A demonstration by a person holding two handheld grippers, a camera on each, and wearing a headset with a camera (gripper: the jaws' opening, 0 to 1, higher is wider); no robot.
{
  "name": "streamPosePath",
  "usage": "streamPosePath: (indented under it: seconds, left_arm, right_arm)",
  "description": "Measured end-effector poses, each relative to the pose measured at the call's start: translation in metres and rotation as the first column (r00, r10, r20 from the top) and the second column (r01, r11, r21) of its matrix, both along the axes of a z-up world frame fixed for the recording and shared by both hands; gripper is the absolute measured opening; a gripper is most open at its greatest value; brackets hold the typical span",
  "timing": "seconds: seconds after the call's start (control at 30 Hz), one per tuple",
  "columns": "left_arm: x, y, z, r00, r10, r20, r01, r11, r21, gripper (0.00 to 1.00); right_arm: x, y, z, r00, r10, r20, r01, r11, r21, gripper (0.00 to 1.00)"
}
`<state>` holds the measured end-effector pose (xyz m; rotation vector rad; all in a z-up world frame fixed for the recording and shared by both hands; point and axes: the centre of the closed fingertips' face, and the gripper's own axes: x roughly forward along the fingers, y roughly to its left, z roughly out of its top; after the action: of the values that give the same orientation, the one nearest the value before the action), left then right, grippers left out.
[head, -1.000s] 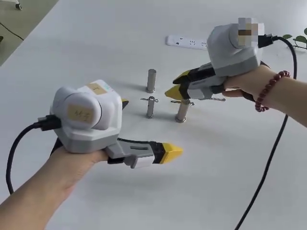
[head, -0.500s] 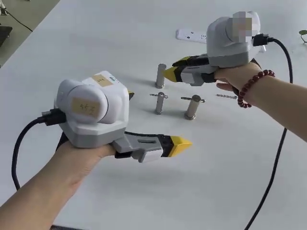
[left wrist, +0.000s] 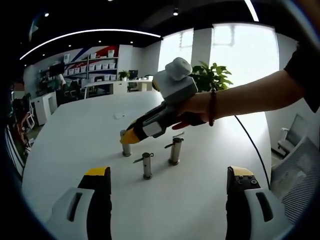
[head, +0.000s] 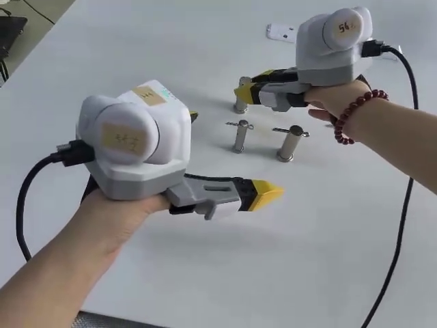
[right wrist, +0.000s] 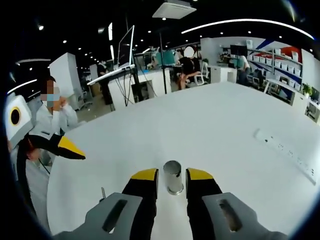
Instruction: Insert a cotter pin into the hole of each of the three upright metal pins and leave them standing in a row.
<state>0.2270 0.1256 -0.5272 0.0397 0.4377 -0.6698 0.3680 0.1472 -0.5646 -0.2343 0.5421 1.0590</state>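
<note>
Three short metal pins stand on the white table. The middle pin (head: 240, 139) (left wrist: 147, 166) and the right pin (head: 290, 145) (left wrist: 174, 151) each carry a cotter pin through the top. The far pin (head: 240, 106) (right wrist: 173, 176) has no cotter pin that I can see. My right gripper (head: 243, 93) (right wrist: 172, 175) is down at this far pin, its jaws narrowly open on either side with small gaps. My left gripper (head: 233, 154) (left wrist: 169, 172) hovers wide open and holds nothing, near the front of the table.
A white power strip (head: 281, 32) (right wrist: 285, 150) lies at the back of the table. A thin metal piece (right wrist: 103, 193) lies on the table beside the right gripper. Black cables trail from both grippers. People sit at desks far behind.
The right gripper has left the right pin, which now carries a cotter pin, and moved back to the far pin. The left gripper has stayed open and barely moved.
</note>
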Motion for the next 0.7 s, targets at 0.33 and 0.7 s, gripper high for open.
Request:
streamPosePath:
  seconds: [0.33,0.7]
  left_arm:
    - [0.0010,0.0017,-0.0026,1.000,0.004,-0.009,-0.004,1.000,0.001,0.95]
    - [0.0020,0.0039,-0.0027,1.000,0.009,-0.009,-0.008,1.000,0.012,0.95]
  right_arm:
    - [0.0060,0.0076,-0.0032,1.000,0.005,0.002,-0.005,1.000,-0.008,0.11]
    - [0.0087,0.0087,-0.0028,0.999,0.021,0.032,-0.020,0.999,-0.042,0.08]
